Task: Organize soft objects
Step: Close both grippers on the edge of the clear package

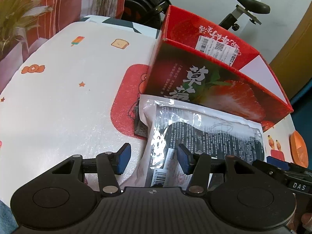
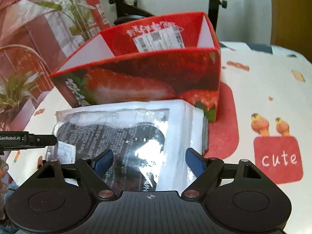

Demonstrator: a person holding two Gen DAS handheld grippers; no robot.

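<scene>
A flat plastic packet (image 1: pixel 204 136) with a dark item and printed text inside lies on the table against the front wall of a red strawberry-print box (image 1: pixel 214 81). My left gripper (image 1: pixel 154 159) is open, its fingers spread over the packet's left edge. In the right wrist view the same packet (image 2: pixel 126 134) lies in front of the box (image 2: pixel 148 78), which is open at the top. My right gripper (image 2: pixel 149 162) is open just above the packet's near right part. The left gripper's body (image 2: pixel 27 139) shows at the left edge.
The table (image 1: pixel 58 107) has a white cloth with cartoon prints and a red patch (image 2: pixel 224 132). A grey block (image 1: pixel 141 128) peeks out under the packet. An orange dish (image 1: pixel 298 148) sits at the right. Plants (image 2: pixel 17 89), a red-striped curtain and an exercise bike stand behind.
</scene>
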